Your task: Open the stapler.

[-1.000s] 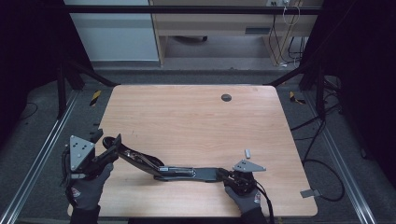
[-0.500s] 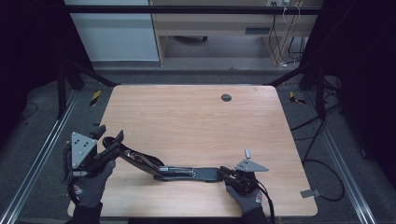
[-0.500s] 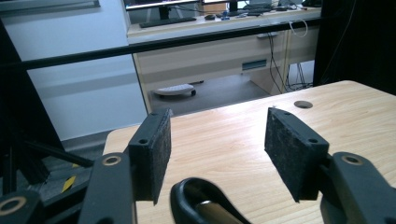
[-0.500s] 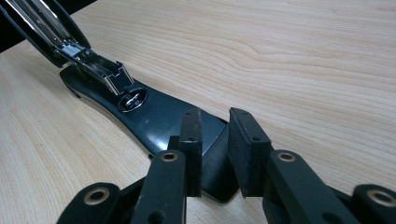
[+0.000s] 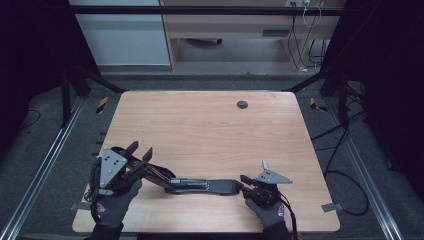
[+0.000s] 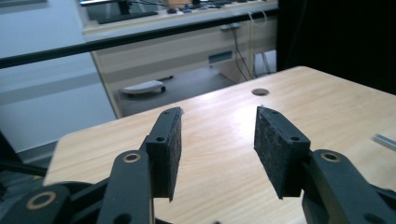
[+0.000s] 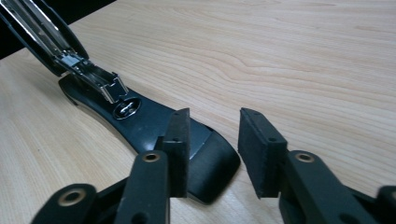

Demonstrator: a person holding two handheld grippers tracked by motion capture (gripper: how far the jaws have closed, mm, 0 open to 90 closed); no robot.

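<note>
High view: a black stapler point(image 5: 200, 185), folded wide open, lay flat near the front edge of the wooden table point(image 5: 210, 130). Its base pointed toward the right tongs point(image 5: 245, 180), and its long upper arm ran off toward the left tongs point(image 5: 140, 152). Both tongs were in gloved hands, the left hand point(image 5: 112, 202) at the front left corner, the right hand point(image 5: 265, 207) front and centre-right. A small round hole point(image 5: 242, 104) sat far back in the tabletop.

Left gripper view: the left tongs point(image 6: 217, 128) stood apart with nothing between the pads, only bare table point(image 6: 327, 107) and the hole point(image 6: 259, 92) beyond. Their jaws had just been closing somewhat.

Right gripper view: the right tongs point(image 7: 212, 135) were spread, having just been opening. The rounded end of the stapler base point(image 7: 205, 163) lay by the left jaw, partly beneath it; I could not tell whether that pad touched it. The gap held nothing. The metal staple channel point(image 7: 91, 74) rose away at upper left.
</note>
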